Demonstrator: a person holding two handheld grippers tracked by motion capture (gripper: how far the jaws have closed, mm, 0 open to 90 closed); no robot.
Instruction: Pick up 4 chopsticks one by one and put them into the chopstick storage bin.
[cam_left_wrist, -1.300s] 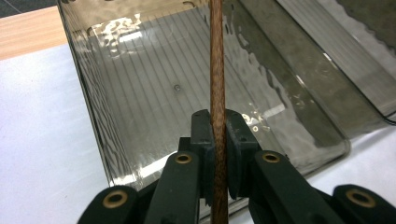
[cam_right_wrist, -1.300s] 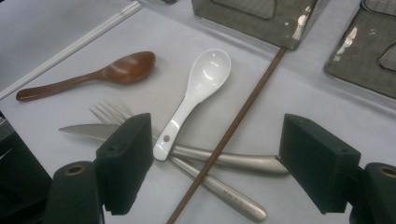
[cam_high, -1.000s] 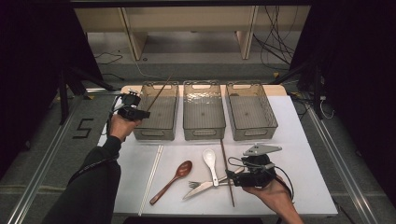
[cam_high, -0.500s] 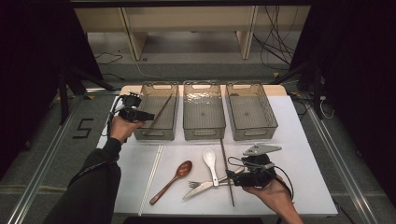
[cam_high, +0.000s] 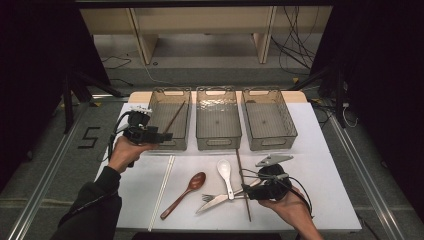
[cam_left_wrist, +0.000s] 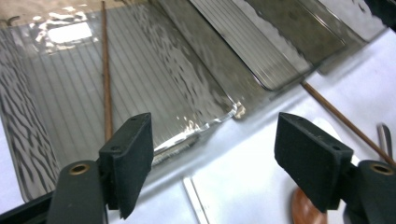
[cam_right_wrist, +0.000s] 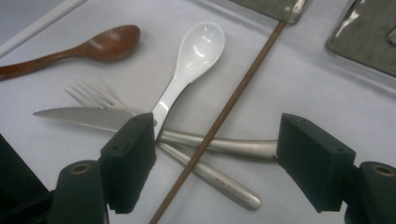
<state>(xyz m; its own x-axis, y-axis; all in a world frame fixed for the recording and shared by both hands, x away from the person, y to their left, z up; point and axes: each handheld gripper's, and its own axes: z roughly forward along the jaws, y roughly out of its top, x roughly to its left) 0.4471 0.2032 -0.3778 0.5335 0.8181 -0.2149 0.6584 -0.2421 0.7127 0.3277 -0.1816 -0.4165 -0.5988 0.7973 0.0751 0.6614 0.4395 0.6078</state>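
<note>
My left gripper (cam_high: 166, 135) hovers at the front left corner of the left clear bin (cam_high: 153, 111), open, its jaws just opened wide with nothing between them. A brown chopstick (cam_high: 175, 117) lies slanted inside that bin; the left gripper view shows this chopstick (cam_left_wrist: 107, 79) on the ribbed bin floor (cam_left_wrist: 159, 79) beyond the gripper (cam_left_wrist: 215, 158). My right gripper (cam_high: 249, 193) rests low at the front right, open. In the right gripper view the gripper (cam_right_wrist: 217, 168) straddles a second brown chopstick (cam_right_wrist: 233, 98) and the handles of a knife (cam_right_wrist: 84, 116) and fork (cam_right_wrist: 93, 95).
A middle bin (cam_high: 218, 143) and a right bin (cam_high: 272, 143) stand beside the left one, both bare inside. On the white table lie a white spoon (cam_high: 225, 172), a wooden spoon (cam_high: 187, 192) and a pair of white chopsticks (cam_high: 164, 190). Dark floor surrounds the table.
The left gripper has let go of the brown chopstick, which now lies in the left bin. Its jaws opened and it drew back toward the bin's front corner. The right gripper stayed still.
</note>
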